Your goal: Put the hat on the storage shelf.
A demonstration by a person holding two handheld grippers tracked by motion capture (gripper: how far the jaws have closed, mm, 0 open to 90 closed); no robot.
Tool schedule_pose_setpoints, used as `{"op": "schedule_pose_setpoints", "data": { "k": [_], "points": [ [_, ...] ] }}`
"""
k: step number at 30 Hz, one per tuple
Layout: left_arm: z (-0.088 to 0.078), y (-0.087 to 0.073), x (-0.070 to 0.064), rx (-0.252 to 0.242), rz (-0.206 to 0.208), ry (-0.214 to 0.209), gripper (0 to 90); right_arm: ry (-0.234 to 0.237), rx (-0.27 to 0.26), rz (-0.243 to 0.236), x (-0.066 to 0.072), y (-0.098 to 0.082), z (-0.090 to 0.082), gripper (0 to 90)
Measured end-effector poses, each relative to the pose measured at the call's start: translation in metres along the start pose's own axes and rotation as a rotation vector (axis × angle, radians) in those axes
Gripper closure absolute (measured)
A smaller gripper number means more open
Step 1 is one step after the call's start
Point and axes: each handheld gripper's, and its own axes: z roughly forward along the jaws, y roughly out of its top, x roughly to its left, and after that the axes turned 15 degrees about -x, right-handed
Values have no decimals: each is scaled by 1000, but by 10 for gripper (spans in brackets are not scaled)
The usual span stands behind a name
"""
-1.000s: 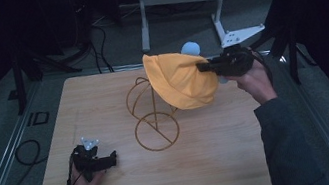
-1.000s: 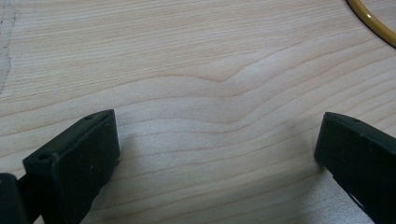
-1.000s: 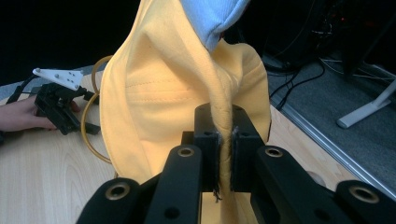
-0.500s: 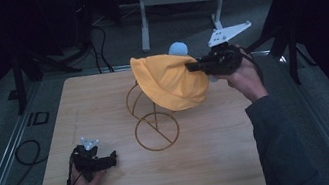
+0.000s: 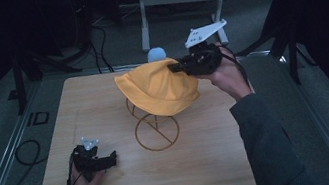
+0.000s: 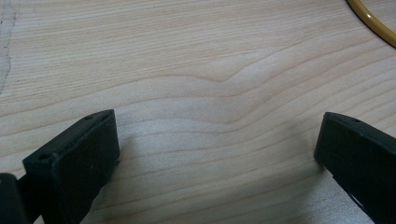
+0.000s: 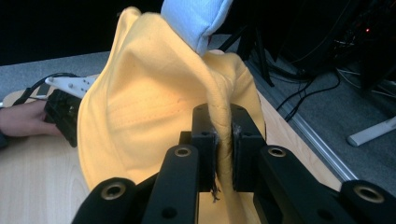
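Right gripper (image 7: 219,140), jaws pinched on 1 fold of the yellow hat (image 5: 159,86) above the wire stand (image 5: 155,124); left gripper (image 6: 210,154) gapes empty; thin purchase risks slippage, toppling the stand.

The yellow hat (image 5: 159,88) hangs draped from the right gripper (image 7: 220,140), its brim fold pinched between the jaws.
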Motion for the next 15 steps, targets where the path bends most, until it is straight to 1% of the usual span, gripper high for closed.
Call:
{"op": "schedule_pose_setpoints", "data": {
  "k": [3, 5, 7, 8, 9, 10, 12, 15],
  "points": [
    [0, 0, 0, -1, 1, 0, 2, 1, -1, -13, 3, 2, 4, 822],
    [0, 0, 0, 1, 2, 0, 2, 3, 10, -39, 9, 6, 11, 818],
    [0, 0, 0, 2, 3, 0, 2, 3, 12, -46, 12, 8, 13, 815],
    [0, 0, 0, 2, 3, 0, 2, 8, 19, -62, 16, 12, 17, 814],
    [0, 0, 0, 0, 1, 1, 2, 8, 19, -62, 16, 12, 17, 814],
    [0, 0, 0, -1, 1, 1, 2, 13, 22, -83, 20, 16, 21, 808],
    [0, 0, 0, -1, 1, 1, 2, 21, 24, -93, 23, 18, 25, 806],
    [0, 0, 0, -1, 0, 1, 2, 17, 25, -101, 26, 19, 29, 793]
  ]
}}
